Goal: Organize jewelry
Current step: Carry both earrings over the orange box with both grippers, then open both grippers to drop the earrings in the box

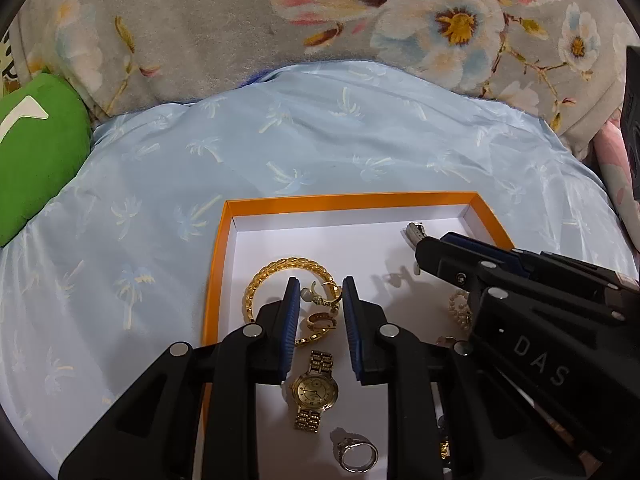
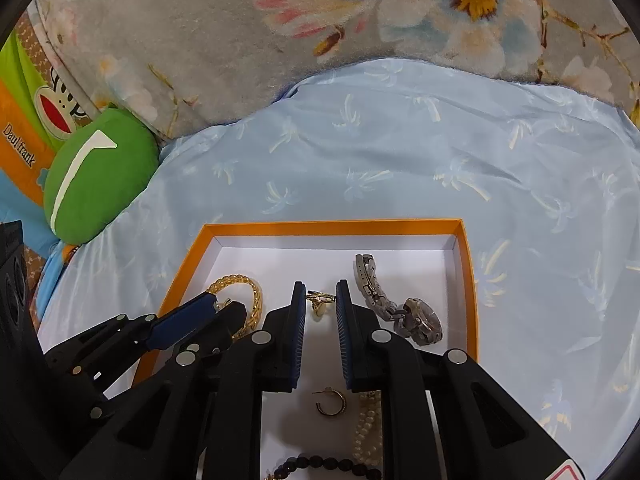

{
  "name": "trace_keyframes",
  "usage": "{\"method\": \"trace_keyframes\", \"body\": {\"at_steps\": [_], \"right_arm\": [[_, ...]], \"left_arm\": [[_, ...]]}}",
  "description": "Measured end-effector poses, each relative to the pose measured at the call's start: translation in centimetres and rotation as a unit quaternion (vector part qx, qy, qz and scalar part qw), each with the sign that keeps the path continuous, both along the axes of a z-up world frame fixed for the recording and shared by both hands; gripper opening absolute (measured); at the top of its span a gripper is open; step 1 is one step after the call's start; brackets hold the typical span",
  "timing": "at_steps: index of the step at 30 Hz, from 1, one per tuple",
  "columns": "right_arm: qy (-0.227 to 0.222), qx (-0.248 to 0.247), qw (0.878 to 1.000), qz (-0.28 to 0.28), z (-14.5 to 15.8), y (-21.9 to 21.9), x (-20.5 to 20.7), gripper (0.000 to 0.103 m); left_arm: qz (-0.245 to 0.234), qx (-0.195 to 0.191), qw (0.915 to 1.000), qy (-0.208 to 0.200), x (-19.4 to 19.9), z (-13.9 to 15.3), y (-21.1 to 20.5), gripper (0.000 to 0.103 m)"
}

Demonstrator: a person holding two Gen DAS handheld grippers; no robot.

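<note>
Bedding fills the background: grey floral blanket (image 1: 224,28) far, pale blue palm-print sheet (image 1: 168,168) under the work, green cushion (image 2: 96,172) at left. On the sheet sits the orange-rimmed tray (image 1: 352,201) with white floor, holding all the jewelry. Both my tongs hang over it, spread, pinching nothing. Left gripper (image 1: 320,300) frames gold earrings (image 1: 322,322) lying on the gold chain bangle (image 1: 264,280); gold watch (image 1: 314,390) and silver ring (image 1: 358,456) lie nearer. Right gripper (image 2: 319,300) frames a small gold earring (image 2: 320,303); silver watch (image 2: 400,308) is just right, a hoop earring (image 2: 330,402), pearls (image 2: 370,432) and dark beads (image 2: 320,464) nearer. Judgement: close on one earring only, low and centred, or the bangle snags; the two tongs are near enough to collide.
</note>
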State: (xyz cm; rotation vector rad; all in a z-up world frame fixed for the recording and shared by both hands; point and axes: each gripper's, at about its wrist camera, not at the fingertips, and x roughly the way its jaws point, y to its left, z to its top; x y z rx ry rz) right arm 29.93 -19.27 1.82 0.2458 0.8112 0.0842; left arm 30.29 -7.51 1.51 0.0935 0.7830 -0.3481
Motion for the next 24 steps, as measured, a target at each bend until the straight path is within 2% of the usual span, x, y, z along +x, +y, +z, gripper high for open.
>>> {"method": "trace_keyframes", "body": {"at_steps": [24], "right_arm": [[0.0, -0.009, 1.0, 0.0, -0.16, 0.13, 0.26, 0.015]], "left_arm": [[0.003, -0.001, 1.0, 0.005, 0.22, -0.24, 0.12, 0.022]]}}
